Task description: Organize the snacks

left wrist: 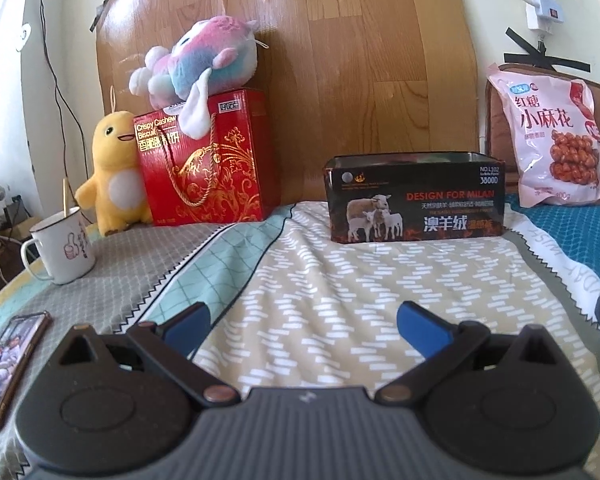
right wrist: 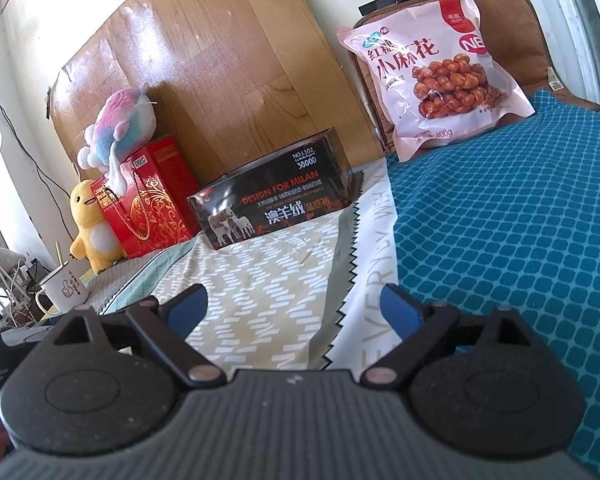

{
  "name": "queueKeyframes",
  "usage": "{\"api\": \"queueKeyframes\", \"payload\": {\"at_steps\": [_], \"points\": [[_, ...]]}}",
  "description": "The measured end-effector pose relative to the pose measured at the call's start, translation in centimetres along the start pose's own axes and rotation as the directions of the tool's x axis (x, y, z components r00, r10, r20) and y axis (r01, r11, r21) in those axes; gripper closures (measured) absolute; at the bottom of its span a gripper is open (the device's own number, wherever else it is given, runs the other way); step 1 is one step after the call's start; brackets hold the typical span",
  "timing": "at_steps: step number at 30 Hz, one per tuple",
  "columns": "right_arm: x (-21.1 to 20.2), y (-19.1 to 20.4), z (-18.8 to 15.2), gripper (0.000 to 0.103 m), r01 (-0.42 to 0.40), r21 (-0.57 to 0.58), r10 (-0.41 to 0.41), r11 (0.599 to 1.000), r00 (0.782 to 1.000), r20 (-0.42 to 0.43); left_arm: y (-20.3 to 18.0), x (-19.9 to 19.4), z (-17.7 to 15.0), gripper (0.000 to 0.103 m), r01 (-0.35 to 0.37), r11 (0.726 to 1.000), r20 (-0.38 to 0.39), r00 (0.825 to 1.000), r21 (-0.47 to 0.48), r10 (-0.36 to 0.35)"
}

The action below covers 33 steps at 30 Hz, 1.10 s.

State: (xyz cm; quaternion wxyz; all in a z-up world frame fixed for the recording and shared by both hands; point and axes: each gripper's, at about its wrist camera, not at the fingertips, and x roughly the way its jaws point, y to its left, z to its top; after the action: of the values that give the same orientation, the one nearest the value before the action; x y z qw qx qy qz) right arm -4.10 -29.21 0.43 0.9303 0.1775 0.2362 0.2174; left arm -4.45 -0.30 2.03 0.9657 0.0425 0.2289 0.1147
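A pink snack bag [left wrist: 556, 136] [right wrist: 432, 76] leans upright against a brown cushion at the back right. A black open-topped box with sheep on it [left wrist: 416, 196] [right wrist: 276, 196] stands on the patterned cloth in the middle. A red cashew biscuit gift box [left wrist: 204, 160] [right wrist: 148, 196] stands to its left, against the wooden board. My left gripper [left wrist: 304, 320] is open over the cloth, well short of the black box. My right gripper [right wrist: 296, 304] is open too, with nothing between its fingers, over the cloth's right edge.
A pastel plush [left wrist: 196, 64] lies on top of the red box, and a yellow plush [left wrist: 112, 176] stands beside it. A white mug [left wrist: 62, 244] with a stick in it and a phone [left wrist: 8, 364] sit at the left. A teal sheet [right wrist: 520, 240] covers the right side.
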Motion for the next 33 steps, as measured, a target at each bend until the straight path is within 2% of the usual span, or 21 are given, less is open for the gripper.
{"api": "queueKeyframes", "payload": {"at_steps": [22, 33], "points": [[-0.02, -0.05, 0.07, 0.007, -0.001, 0.0, 0.001, 1.0, 1.0, -0.001, 0.82, 0.4, 0.07, 0.0, -0.01, 0.999, -0.042, 0.999, -0.034, 0.009], [-0.06, -0.05, 0.07, 0.007, -0.002, 0.002, 0.002, 1.0, 1.0, 0.0, 0.55, -0.45, 0.7, 0.0, 0.013, 1.0, -0.028, 1.0, -0.024, -0.014]]}}
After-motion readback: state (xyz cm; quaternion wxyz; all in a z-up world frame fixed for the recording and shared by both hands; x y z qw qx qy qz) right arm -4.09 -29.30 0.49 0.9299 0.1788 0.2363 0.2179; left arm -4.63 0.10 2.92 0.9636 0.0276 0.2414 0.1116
